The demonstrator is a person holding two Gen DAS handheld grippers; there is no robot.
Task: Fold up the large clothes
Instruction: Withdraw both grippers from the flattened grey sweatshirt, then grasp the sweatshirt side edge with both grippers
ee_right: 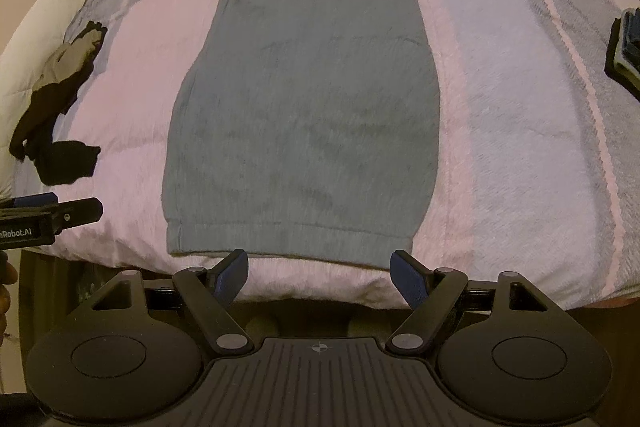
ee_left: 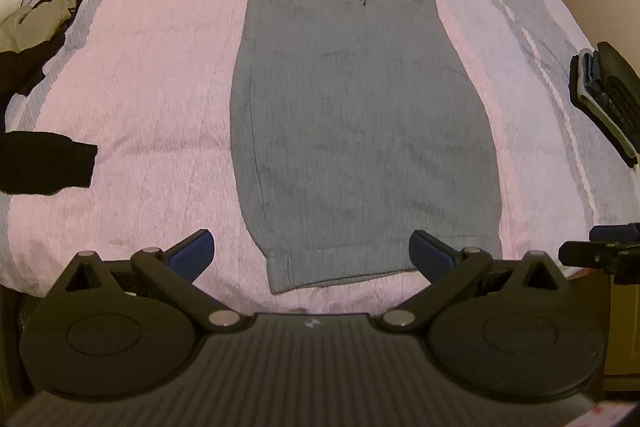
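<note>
The grey garment [ee_left: 360, 115] lies flat, probably readied for another fold; left gripper [ee_left: 312, 255] and right gripper [ee_right: 319, 273] hover spread, empty, at its near hem.

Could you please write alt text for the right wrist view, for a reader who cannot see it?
A grey folded garment lies flat on a pink bedspread, with the open, empty right gripper at its near hem. Dark clothes sit at left, the left gripper beside them.

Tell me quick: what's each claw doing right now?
Left claw: open, holding nothing, above the near hem of the grey garment.
Right claw: open, holding nothing, at the same hem.
</note>
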